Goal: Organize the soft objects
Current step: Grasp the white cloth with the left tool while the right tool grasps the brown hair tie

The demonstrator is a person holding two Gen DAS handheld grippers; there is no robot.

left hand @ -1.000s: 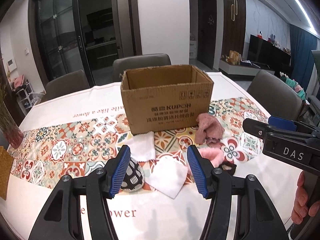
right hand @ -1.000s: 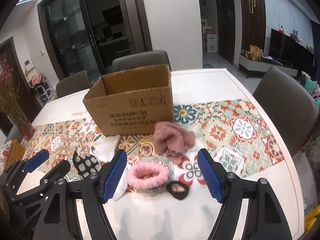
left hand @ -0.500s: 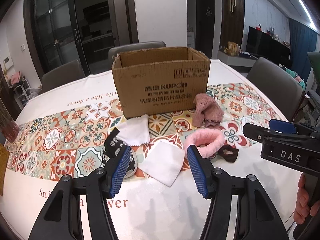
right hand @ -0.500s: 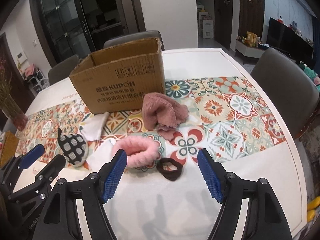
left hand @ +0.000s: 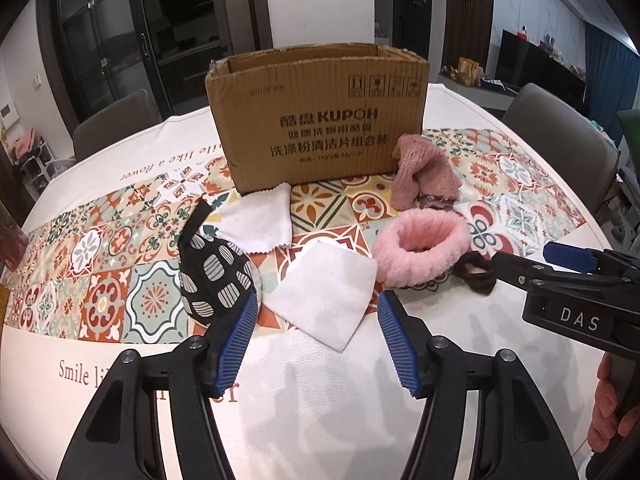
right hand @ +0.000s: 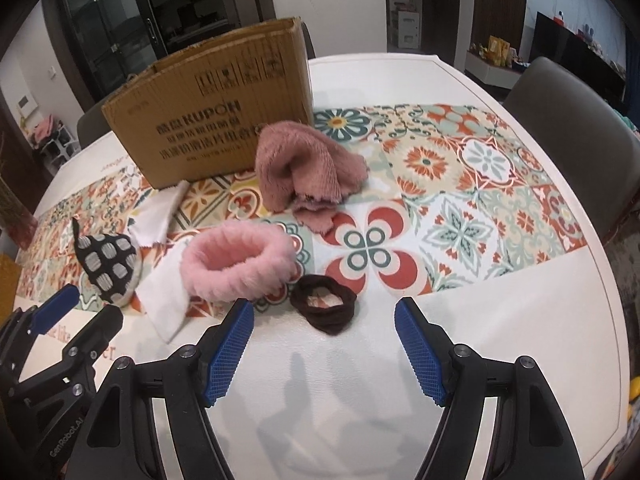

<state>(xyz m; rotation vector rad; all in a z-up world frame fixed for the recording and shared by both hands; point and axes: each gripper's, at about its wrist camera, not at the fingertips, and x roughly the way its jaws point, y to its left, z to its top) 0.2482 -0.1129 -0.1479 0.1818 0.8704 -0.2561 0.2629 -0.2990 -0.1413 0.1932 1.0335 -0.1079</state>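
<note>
An open cardboard box (left hand: 320, 116) stands at the back of the table; it also shows in the right wrist view (right hand: 212, 108). In front lie two white cloths (left hand: 326, 292) (left hand: 258, 220), a black patterned pouch (left hand: 216, 276), a fluffy pink headband (left hand: 420, 252), a dark brown scrunchie (right hand: 323, 307) and a dusty pink towel (right hand: 308, 168). My left gripper (left hand: 314, 340) is open and empty, just short of the nearer white cloth. My right gripper (right hand: 324, 350) is open and empty, just short of the scrunchie.
The table has a white cover with a patterned tile runner (right hand: 460, 184). Grey chairs (left hand: 560, 140) stand around it. A vase with dried stems (right hand: 12, 208) sits at the far left. My right gripper body (left hand: 580, 304) shows at the right of the left wrist view.
Both grippers have moved forward and down toward the table, so the soft objects look larger and closer. Both stay open and empty.
</note>
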